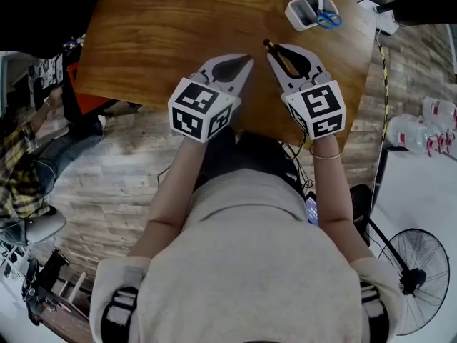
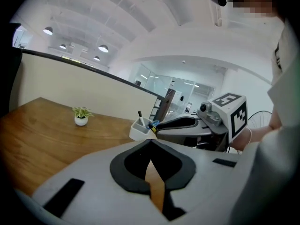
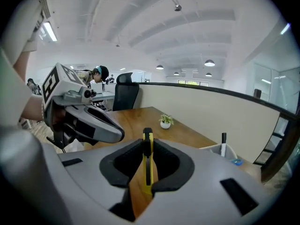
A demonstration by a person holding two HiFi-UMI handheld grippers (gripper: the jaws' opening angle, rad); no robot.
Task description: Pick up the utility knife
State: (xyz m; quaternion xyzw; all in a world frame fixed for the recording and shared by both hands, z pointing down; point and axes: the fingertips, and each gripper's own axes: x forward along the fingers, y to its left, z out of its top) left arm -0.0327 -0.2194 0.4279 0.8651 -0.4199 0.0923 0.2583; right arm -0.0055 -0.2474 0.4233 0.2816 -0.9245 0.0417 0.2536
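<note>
The yellow and black utility knife (image 3: pixel 147 161) is clamped between the jaws of my right gripper (image 3: pixel 146 146), its black tip poking out past them. In the head view the knife (image 1: pixel 278 57) shows as a dark sliver inside the right gripper (image 1: pixel 274 51), held above the wooden table (image 1: pixel 157 27). My left gripper (image 1: pixel 246 61) hangs beside it at about the same height, its jaws closed tip to tip with nothing between them. In the left gripper view the left gripper (image 2: pixel 151 144) is shut, and the right gripper (image 2: pixel 159 125) shows just to its right.
A white pen holder (image 1: pixel 310 9) with a black marker and blue scissors stands at the table's far right corner. A small potted plant (image 3: pixel 165 121) sits at the far edge. A floor fan (image 1: pixel 418 277) and water bottles (image 1: pixel 428 131) are on the floor at right.
</note>
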